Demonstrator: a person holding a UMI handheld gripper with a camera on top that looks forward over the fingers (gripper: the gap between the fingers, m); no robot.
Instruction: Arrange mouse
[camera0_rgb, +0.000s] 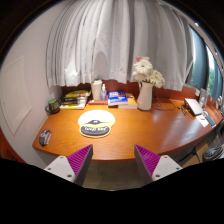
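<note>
A round white mouse pad (96, 121) lies on the wooden desk (140, 135) near its front edge. On the pad rests a dark oval shape (95, 127) that looks like the mouse. My gripper (111, 165) hovers well short of the desk's front edge, open, with nothing between the fingers. Its purple pads (72, 160) stand wide apart, and the mouse pad is far beyond them, slightly left of the gap.
A white vase of flowers (146, 90) stands at the back centre. Books (72, 99), a white container (97, 90) and a blue book (117, 98) line the back. A small device (45, 137) sits front left, papers (194, 106) right. Curtains (110, 40) hang behind.
</note>
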